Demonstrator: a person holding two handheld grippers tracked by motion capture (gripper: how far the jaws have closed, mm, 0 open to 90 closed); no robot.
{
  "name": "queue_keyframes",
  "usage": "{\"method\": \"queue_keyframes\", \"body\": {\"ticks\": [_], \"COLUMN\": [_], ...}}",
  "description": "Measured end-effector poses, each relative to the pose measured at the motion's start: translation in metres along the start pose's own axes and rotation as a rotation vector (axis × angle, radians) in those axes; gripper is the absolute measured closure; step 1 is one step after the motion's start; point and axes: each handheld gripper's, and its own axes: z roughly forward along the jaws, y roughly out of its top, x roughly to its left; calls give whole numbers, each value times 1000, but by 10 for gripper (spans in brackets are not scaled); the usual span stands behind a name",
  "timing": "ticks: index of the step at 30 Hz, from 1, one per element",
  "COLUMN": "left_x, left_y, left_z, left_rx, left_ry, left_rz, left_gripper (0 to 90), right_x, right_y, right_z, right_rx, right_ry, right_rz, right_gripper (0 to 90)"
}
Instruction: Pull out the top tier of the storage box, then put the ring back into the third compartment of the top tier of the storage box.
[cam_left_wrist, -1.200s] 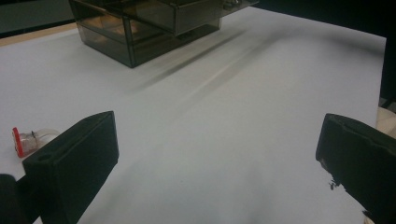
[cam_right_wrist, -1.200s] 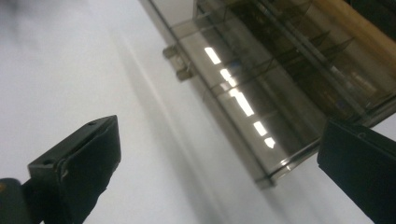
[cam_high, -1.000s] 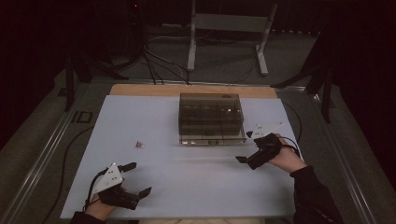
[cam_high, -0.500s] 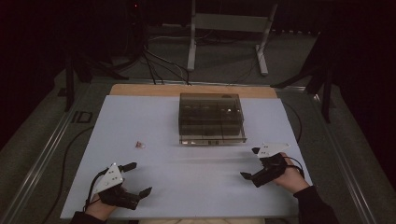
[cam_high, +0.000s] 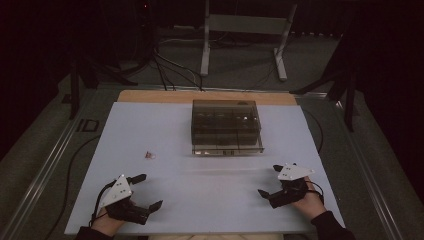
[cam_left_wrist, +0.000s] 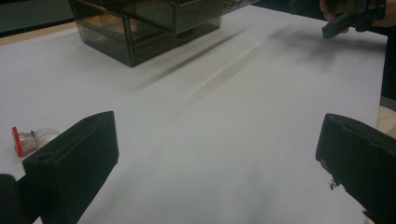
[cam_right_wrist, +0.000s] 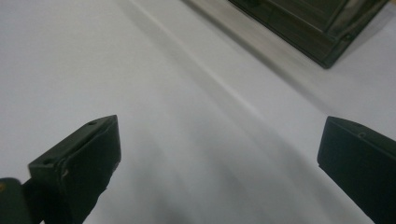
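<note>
A smoky see-through box (cam_high: 226, 125) with inner compartments stands at the middle back of the white mat (cam_high: 200, 165). A tiny clear piece with a red cap (cam_high: 150, 155) lies to the box's left, and in the left gripper view this capped piece (cam_left_wrist: 29, 140) is just beyond the left jaw. My left gripper (cam_high: 150, 190) rests near the front left edge, open and holding nothing. My right gripper (cam_high: 269, 180) sits open at the front right, well short of the box. Both pairs of jaws stand wide apart over bare mat (cam_left_wrist: 219, 135) (cam_right_wrist: 219, 135).
The white mat lies on a wooden table (cam_high: 210, 96) whose bare strip shows behind the box. Metal stand legs (cam_high: 242, 45) and cables cover the dark floor beyond. The box corner (cam_right_wrist: 322, 28) shows far ahead in the right gripper view.
My right gripper has drawn back from beside the box toward the front right of the mat. The left gripper has stayed where it was.
</note>
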Motion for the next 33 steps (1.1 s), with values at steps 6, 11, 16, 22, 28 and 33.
{"method": "queue_keyframes", "body": {"ticks": [6, 11, 16, 22, 28, 33], "left_x": [0, 0, 1, 0, -1, -7], "left_y": [0, 0, 0, 0, 0, 4], "left_z": [0, 0, 0, 1, 0, -7], "left_rx": [0, -2, -3, 5, 11, -16], "left_ry": [-1, -1, -2, -1, 1, -7], "left_rz": [-1, -3, -4, -2, 4, 26], "left_gripper": [0, 0, 0, 0, 0, 0], "right_x": [-5, -6, -4, -2, -1, 1], "right_y": [-2, -2, -1, -1, -1, 0], "right_z": [3, 2, 1, 2, 2, 2], "right_rx": [-13, -31, -32, -23, -22, -26], "right_ry": [-23, -25, -28, -7, 1, 8], "right_rz": [21, 24, 13, 1, -11, -30], "right_gripper": [0, 0, 0, 0, 0, 0]}}
